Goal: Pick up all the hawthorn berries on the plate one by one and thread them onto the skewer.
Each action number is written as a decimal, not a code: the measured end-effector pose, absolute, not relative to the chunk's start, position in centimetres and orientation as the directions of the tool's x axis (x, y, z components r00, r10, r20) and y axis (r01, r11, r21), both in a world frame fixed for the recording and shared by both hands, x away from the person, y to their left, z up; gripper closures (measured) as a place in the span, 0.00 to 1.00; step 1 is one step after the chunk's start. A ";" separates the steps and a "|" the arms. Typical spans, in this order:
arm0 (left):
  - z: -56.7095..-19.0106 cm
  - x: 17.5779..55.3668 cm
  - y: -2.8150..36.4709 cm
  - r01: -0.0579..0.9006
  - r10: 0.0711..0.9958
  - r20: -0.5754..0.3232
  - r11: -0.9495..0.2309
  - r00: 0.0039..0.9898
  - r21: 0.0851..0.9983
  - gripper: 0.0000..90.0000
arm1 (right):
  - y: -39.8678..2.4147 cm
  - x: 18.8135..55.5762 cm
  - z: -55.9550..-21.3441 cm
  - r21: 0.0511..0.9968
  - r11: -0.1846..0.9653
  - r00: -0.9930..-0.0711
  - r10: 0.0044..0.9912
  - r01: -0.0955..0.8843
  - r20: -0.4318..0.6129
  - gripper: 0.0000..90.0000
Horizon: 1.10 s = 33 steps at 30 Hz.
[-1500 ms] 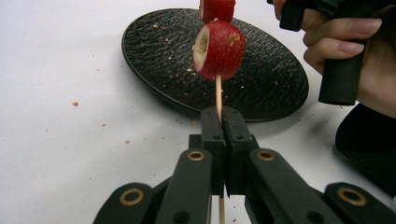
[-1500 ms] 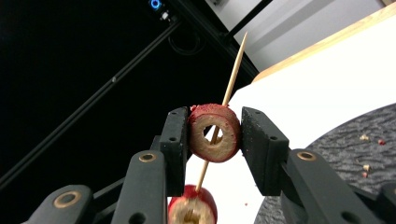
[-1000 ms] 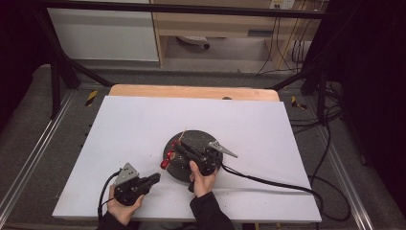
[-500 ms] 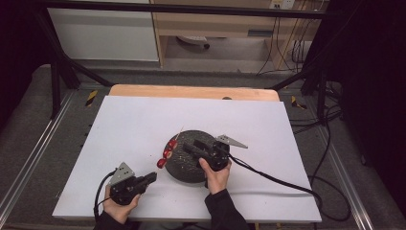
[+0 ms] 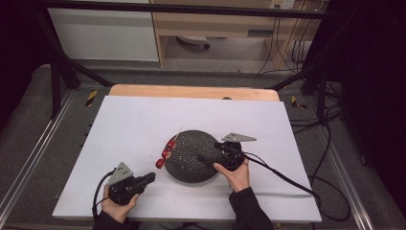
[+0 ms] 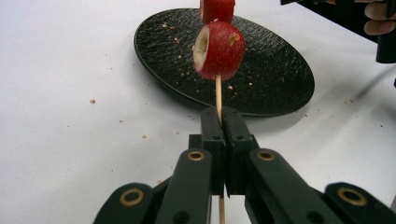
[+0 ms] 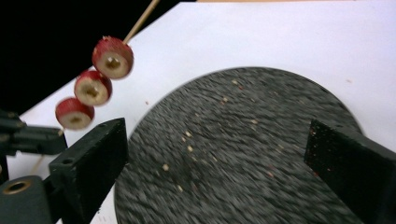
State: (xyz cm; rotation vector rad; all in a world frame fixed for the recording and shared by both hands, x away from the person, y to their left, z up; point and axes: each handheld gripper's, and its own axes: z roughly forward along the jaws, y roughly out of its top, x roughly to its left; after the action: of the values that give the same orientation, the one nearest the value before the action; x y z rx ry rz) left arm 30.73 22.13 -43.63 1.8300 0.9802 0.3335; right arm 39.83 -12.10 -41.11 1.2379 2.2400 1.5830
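Three red fruit pieces (image 5: 165, 154) sit threaded on a thin wooden skewer (image 6: 218, 93), each cut flat so that a pale cored centre shows in the right gripper view (image 7: 93, 88). The skewer slants over the left rim of a round black textured plate (image 5: 191, 158), its bare tip pointing up and away and its lower end clamped between the closed pads of the left tool (image 5: 149, 178). In the left gripper view that tool (image 6: 223, 122) has its two jaws pressed together on the stick, with the nearest fruit piece just above them and the stick's end running on below the pads. The plate lies on the white counter (image 5: 134, 124), scattered with pale crumbs; a few more crumbs dot the counter beside it. The right tool (image 5: 210, 152) hovers over the right half of the plate, held by a hand (image 5: 235, 173) in a dark sleeve; its jaws have just been opening and stand wide apart, with nothing between them but the plate below, as the right gripper view (image 7: 215, 163) shows. A black cable (image 5: 287, 179) trails from it across the counter toward the right edge.
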 end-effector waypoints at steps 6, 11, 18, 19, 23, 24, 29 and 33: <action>-43.7 30.8 21.9 0.483 0.742 -0.189 -0.200 0.643 0.853 0.98 | -14.9 39.3 -41.8 0.824 0.171 -0.666 0.685 0.541 0.296 0.02; -43.6 30.9 21.8 0.483 0.742 -0.183 -0.210 0.645 0.850 0.98 | -17.1 38.7 -42.7 0.811 0.217 -0.665 0.700 0.543 0.259 0.01; -43.2 31.0 21.5 0.488 0.734 -0.181 -0.228 0.655 0.842 0.98 | -20.0 37.9 -44.3 0.792 0.246 -0.656 0.715 0.559 0.241 0.01; -43.1 31.0 21.4 0.489 0.731 -0.178 -0.236 0.659 0.840 0.98 | -20.4 37.8 -44.4 0.788 0.253 -0.657 0.715 0.562 0.239 0.01; -42.7 31.3 21.1 0.493 0.729 -0.165 -0.260 0.664 0.830 0.98 | -22.0 37.2 -44.8 0.799 0.263 -0.663 0.718 0.541 0.212 0.01; -42.6 31.4 21.0 0.494 0.728 -0.164 -0.265 0.666 0.828 0.98 | -22.4 37.1 -44.8 0.802 0.257 -0.658 0.723 0.540 0.211 0.01; -42.0 32.0 20.6 0.500 0.725 -0.163 -0.277 0.669 0.820 0.98 | -24.0 36.7 -45.1 0.801 0.252 -0.655 0.724 0.543 0.216 0.01; -41.4 32.6 20.2 0.507 0.721 -0.158 -0.298 0.675 0.809 0.98 | -24.7 36.5 -45.4 0.795 0.253 -0.649 0.728 0.552 0.219 0.01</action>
State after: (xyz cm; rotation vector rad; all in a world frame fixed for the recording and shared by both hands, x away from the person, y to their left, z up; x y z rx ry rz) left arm 32.65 20.19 -41.40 1.9698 0.9524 0.2930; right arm 36.52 -24.69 -45.43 1.2066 2.3263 1.3489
